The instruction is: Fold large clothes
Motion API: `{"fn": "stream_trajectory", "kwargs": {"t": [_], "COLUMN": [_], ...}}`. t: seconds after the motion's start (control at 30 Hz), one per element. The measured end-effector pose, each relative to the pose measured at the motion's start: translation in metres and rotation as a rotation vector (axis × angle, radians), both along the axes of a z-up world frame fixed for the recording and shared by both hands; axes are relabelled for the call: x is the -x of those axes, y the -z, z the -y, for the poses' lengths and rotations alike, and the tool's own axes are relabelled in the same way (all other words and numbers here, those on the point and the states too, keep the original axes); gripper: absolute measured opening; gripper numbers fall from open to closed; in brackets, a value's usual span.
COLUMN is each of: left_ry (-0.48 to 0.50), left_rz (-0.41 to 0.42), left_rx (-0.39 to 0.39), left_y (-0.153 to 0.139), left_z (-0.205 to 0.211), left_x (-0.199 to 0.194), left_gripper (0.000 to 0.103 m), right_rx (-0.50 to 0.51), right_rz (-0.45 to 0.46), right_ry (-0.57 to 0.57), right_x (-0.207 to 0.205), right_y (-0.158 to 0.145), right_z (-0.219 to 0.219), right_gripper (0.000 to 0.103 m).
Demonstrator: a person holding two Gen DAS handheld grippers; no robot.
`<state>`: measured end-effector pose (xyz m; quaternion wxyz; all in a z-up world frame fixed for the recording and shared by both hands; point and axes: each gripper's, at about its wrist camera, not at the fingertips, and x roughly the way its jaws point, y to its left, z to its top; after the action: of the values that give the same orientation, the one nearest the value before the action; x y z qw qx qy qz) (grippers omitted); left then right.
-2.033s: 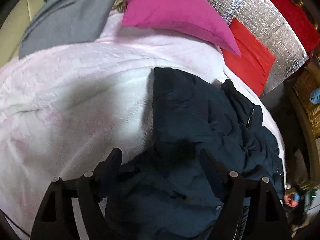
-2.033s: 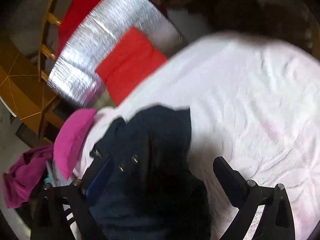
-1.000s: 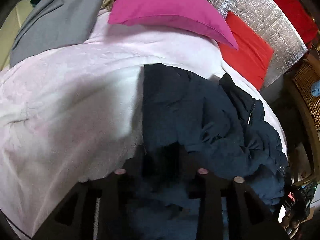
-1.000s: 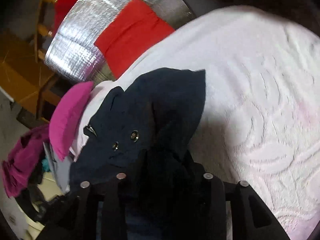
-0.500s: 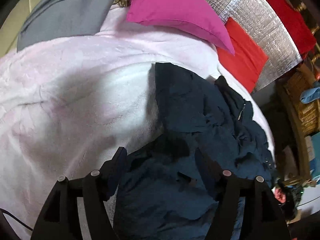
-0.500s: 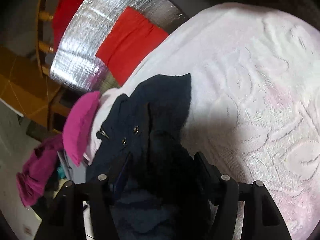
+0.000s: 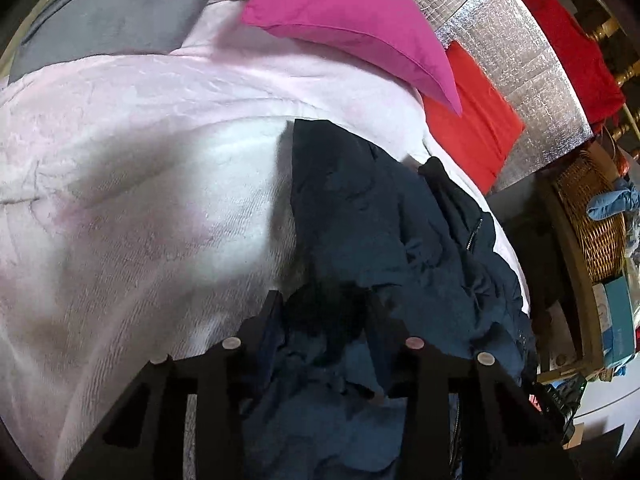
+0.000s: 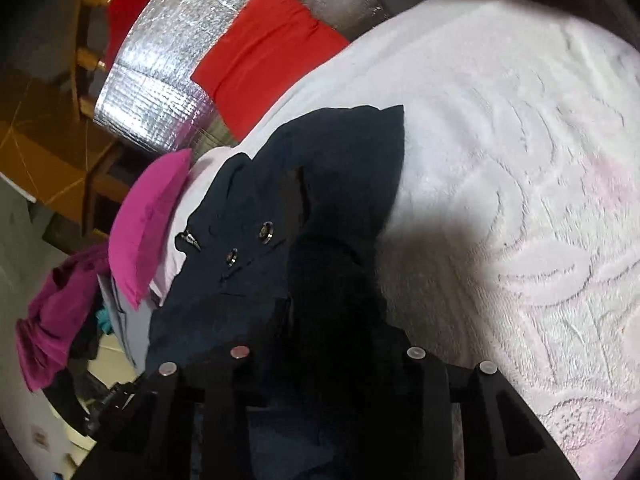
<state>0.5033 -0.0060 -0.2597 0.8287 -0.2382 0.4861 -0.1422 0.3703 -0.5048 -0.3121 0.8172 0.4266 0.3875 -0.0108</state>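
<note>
Both your left gripper (image 7: 322,316) and right gripper (image 8: 320,312) are pinched on the navy jacket (image 7: 372,216). Lift evenly, then lay it flat mid-bed (image 7: 132,208), clear of the pink pillow (image 7: 344,12).

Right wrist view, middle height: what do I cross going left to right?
Purple clothes → pink pillow → navy jacket → white blanket.

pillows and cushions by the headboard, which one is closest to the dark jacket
The flat red cushion, propped on the silver foil panel, sits just past the navy jacket. The magenta pillow lies farther up the bed.
</note>
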Motion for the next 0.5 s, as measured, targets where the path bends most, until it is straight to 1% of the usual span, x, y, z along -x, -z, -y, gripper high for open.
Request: {"fn": "stream_trajectory", "kwargs": {"t": [0.07, 0.13, 0.17, 0.27, 0.37, 0.4, 0.47, 0.5], "left_ry": [0.010, 0.024, 0.025, 0.023, 0.007, 0.004, 0.004, 0.001], "left_rz": [-0.007, -0.041, -0.055, -0.059, -0.044, -0.032, -0.013, 0.000], "left_rx": [-0.038, -0.028, -0.016, 0.011, 0.054, 0.056, 0.039, 0.020], "left_y": [0.001, 0.003, 0.003, 0.003, 0.002, 0.001, 0.001, 0.002], "left_z": [0.006, 0.009, 0.008, 0.007, 0.006, 0.007, 0.010, 0.014], "left_x": [-0.002, -0.004, -0.005, -0.005, -0.004, -0.004, -0.004, -0.004], "left_gripper": [0.046, 0.066, 0.067, 0.069, 0.069, 0.069, 0.068, 0.061], "right_rx": [0.012, -0.011, -0.025, -0.047, -0.033, -0.027, 0.007, 0.029], "right_rz": [-0.014, -0.017, -0.019, -0.015, -0.011, -0.007, -0.009, -0.011], "right_ry": [-0.005, 0.004, 0.010, 0.016, 0.017, 0.016, 0.016, 0.015], "right_x": [-0.002, -0.002, -0.002, -0.001, -0.001, -0.001, -0.001, -0.001], "right_y": [0.002, 0.005, 0.006, 0.006, 0.004, 0.003, 0.000, -0.001], "right_z": [-0.001, 0.002, 0.003, 0.005, 0.002, 0.000, -0.004, -0.006], "right_gripper": [0.042, 0.045, 0.048, 0.051, 0.052, 0.052, 0.048, 0.046]}}
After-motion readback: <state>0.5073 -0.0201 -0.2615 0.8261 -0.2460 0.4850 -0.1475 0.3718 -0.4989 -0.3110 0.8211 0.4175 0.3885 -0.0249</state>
